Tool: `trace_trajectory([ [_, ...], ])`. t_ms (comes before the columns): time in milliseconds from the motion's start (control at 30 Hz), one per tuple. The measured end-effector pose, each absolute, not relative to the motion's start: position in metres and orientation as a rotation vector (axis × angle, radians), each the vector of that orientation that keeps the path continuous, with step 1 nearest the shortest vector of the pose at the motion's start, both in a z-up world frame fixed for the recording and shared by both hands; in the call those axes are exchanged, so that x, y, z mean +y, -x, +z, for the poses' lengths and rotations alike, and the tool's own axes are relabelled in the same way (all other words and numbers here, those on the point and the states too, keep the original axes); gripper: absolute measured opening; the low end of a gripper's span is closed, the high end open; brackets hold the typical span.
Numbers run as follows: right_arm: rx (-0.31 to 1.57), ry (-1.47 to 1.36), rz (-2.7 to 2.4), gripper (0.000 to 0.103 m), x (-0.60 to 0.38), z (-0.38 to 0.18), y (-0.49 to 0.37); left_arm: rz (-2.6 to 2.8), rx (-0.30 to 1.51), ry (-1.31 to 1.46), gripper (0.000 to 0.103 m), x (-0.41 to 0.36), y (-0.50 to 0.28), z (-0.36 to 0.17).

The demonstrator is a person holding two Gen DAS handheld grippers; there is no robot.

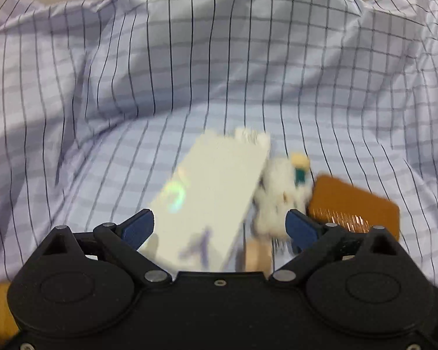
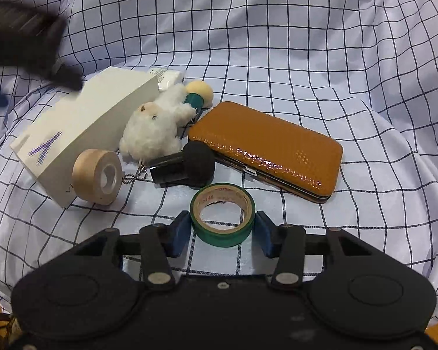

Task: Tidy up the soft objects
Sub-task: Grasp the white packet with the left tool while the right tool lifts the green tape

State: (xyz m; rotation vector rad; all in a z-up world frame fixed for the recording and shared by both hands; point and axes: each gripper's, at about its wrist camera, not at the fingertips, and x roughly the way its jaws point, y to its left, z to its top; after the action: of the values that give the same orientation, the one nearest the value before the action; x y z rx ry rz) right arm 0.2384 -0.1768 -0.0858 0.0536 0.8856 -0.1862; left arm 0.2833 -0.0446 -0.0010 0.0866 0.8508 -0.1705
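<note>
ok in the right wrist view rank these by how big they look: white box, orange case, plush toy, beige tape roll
1. orange case and white box: too close to call, and the box lies angled away
2. plush toy
3. beige tape roll

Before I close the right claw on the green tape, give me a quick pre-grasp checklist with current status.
1. Green tape roll sits between the right claw fingers: ok.
2. Right claw open wide enough, a blue pad on each side of the roll: ok.
3. Roll lies flat on the checked cloth, apart from the orange case and the black foam-tipped object: ok.
4. Pads already touching the roll: cannot tell.
5. Left claw open, holding nothing, over the white box: ok, though that view is blurred.
6. Left claw clear of the right claw's path: ok; in the right view it is up at far left.
</note>
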Motion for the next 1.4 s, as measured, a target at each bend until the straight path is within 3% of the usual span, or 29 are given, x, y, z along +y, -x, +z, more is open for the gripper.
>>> trace_trajectory([
  [167,0.871,-0.078,-0.187,0.05,-0.181,-0.087,-0.238,-0.175,0.831,-0.167,0.094,-0.068,-0.329,0.002],
  [333,0.867,-0.094,-0.167,0.064,-0.181,-0.089,-0.239,-0.194,0.876,-0.187,0.094,-0.093,-0.373,-0.008],
  [533,0.859,-0.116,-0.142,0.072,-0.181,-0.091,-0.24,-0.209,0.948,-0.196,0.094,-0.117,-0.415,-0.027],
  [900,0.849,-0.143,-0.116,0.084,-0.18,-0.095,-0.242,-0.187,1.054,-0.278,0.094,-0.14,-0.453,-0.07],
  [1000,0.848,-0.151,-0.112,0.083,-0.181,-0.094,-0.242,-0.183,1.071,-0.309,0.09,-0.143,-0.459,-0.078],
  [1100,0.849,-0.151,-0.122,0.078,-0.182,-0.094,-0.241,-0.187,1.093,-0.321,0.077,-0.145,-0.463,-0.083],
  [1167,0.85,-0.141,-0.134,0.073,-0.181,-0.093,-0.241,-0.201,1.115,-0.303,0.059,-0.144,-0.466,-0.088],
  [1333,0.841,-0.117,-0.17,0.051,-0.182,-0.091,-0.24,-0.225,1.086,-0.273,0.056,-0.139,-0.465,-0.087],
  [1400,0.839,-0.113,-0.18,0.048,-0.184,-0.091,-0.241,-0.225,1.059,-0.273,0.056,-0.138,-0.46,-0.081],
])
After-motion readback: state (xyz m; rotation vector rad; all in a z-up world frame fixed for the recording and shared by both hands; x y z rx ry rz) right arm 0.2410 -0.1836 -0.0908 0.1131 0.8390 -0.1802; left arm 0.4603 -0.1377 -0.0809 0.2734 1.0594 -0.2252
